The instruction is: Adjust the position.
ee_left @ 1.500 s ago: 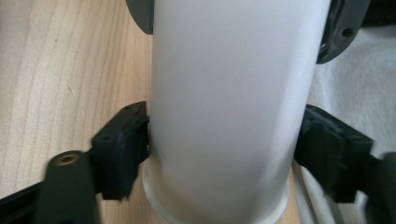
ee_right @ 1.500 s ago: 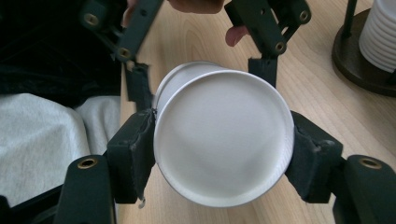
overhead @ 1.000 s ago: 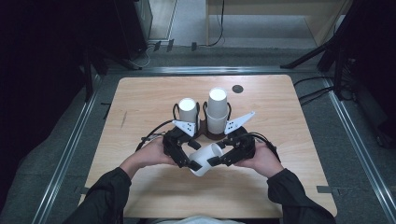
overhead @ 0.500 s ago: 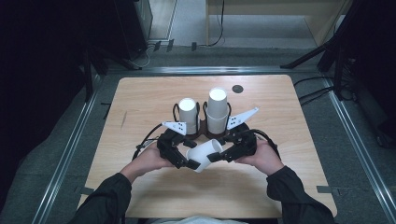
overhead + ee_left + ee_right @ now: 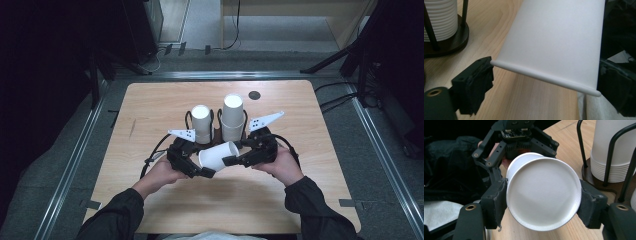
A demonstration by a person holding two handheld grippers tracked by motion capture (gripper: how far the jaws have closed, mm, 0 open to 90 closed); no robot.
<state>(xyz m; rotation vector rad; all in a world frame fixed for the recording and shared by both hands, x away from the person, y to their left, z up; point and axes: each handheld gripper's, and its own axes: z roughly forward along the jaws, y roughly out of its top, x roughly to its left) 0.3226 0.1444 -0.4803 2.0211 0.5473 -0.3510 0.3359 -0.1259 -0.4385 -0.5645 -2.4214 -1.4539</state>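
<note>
So a white paper cup lies sideways just above the bench, between both tools. The right tool clamps its base end. The left tool sits at the rim, pads touching, though the cup blocks most of that view. Two cup stacks stand behind, partly cut off.

- High view: the tabletop is evenly lit from above, its surroundings sink into near-black.
- The white cup is overexposed and soft at close range.
- Jaws blur at the frame's bottom corners.
</note>
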